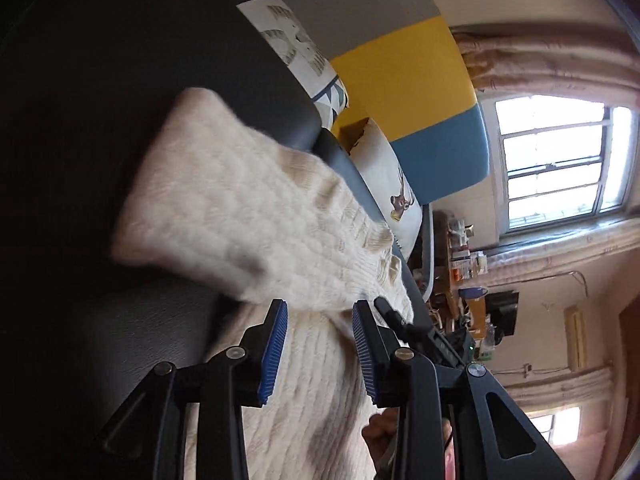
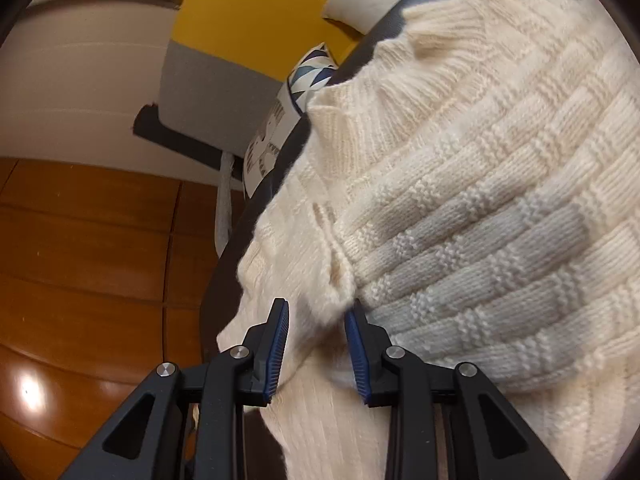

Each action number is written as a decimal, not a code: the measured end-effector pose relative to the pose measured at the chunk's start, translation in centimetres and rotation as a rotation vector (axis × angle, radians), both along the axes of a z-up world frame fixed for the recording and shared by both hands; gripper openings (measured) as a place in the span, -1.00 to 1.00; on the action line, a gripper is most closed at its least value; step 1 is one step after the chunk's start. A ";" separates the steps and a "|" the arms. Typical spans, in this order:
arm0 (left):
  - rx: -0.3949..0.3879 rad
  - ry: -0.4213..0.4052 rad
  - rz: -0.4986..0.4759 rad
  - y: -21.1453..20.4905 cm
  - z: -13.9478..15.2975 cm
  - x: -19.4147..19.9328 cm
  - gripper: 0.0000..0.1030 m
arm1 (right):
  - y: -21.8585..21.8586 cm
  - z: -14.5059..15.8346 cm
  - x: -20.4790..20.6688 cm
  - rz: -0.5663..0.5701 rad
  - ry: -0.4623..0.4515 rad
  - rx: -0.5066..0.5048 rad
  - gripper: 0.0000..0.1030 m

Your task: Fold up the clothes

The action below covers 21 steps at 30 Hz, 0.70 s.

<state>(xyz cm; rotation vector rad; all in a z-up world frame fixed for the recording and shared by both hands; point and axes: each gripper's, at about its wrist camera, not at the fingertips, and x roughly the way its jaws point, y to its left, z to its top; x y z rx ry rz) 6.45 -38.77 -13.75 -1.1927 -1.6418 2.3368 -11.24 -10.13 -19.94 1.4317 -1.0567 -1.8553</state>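
A cream knitted sweater [image 1: 248, 208] lies over a dark padded surface [image 1: 120, 80], with one sleeve stretched out to the upper left in the left wrist view. My left gripper [image 1: 320, 312] hovers over the sweater's body, open, its blue pads apart with nothing pinched between them. In the right wrist view the sweater [image 2: 480, 160] fills the right side, its ribbed collar toward the top. My right gripper [image 2: 316, 316] sits at the sleeve seam with a bunched fold of knit filling the gap between its pads. A hand [image 1: 384, 432] shows low behind the left gripper's right finger.
Patterned cushions [image 1: 304, 48] lean against a grey, yellow and blue panel [image 1: 404, 76] behind the surface. A window [image 1: 560, 160] and a cluttered shelf [image 1: 468, 264] are at the right. Orange wooden floor [image 2: 88, 264] lies left of the dark surface's edge [image 2: 224, 280].
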 end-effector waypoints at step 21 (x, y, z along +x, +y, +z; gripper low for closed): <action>0.496 0.041 0.467 -2.0 -6.0 5.2 -0.25 | -11.1 18.3 -1.3 0.266 0.419 0.265 -0.88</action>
